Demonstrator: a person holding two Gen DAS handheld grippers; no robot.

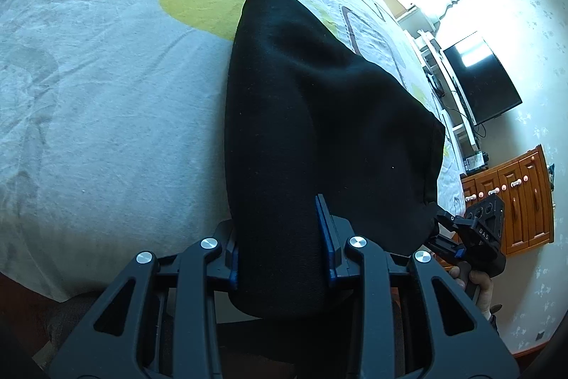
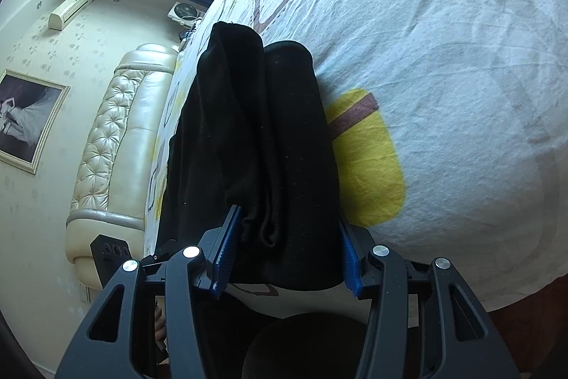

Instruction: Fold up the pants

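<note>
Draping limp and soft, the black pants (image 1: pixel 312 130) lie on the patterned bedsheet (image 1: pixel 106 95). Left gripper (image 1: pixel 280 247) and right gripper (image 2: pixel 287 247) each straddle the near edge, jaws spread around bunched cloth; whether either truly pinches, I cannot tell.

The black pants (image 1: pixel 319 116) are covering the inner faces of the left gripper's (image 1: pixel 282 242) pads and hiding the bedsheet (image 1: pixel 106 87) beneath. In the left wrist view, the right gripper's (image 1: pixel 431 226) fingertips are disappearing behind the cloth's right edge. In the right wrist view, the pants are running down past the right gripper (image 2: pixel 291 253), their near end hidden. The framed picture (image 2: pixel 28 119) is being cut by the left edge.
</note>
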